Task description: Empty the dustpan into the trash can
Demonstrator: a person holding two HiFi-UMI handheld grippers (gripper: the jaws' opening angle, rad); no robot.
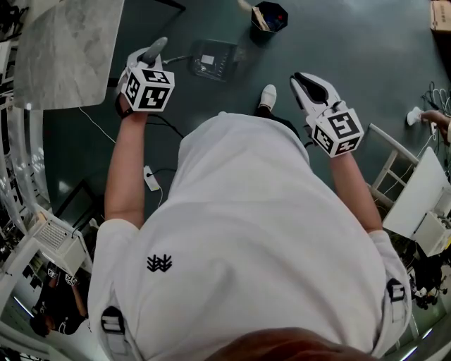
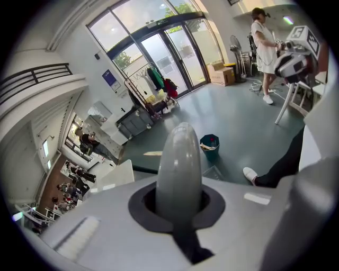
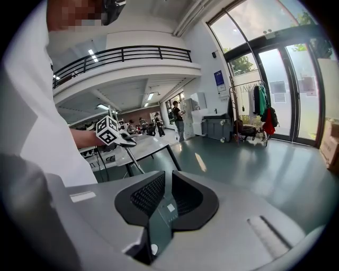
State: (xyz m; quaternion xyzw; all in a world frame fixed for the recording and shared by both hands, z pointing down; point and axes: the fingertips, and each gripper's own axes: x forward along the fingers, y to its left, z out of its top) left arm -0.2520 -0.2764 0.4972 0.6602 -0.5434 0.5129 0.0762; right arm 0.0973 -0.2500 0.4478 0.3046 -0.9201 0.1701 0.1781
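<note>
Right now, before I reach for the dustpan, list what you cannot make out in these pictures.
Dustpan, head view: small and dark; whether it holds any dirt cannot be told.
Trash can, head view: close to the top edge, too small to judge how full it is.
Person's feet, head view: the torso hides all but one shoe.
Right gripper view: faces away; shows neither dustpan nor can.

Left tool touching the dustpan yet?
Apart. Left gripper view: the left tool is shut on nothing, and the dustpan lies on the floor far beyond it.
</note>
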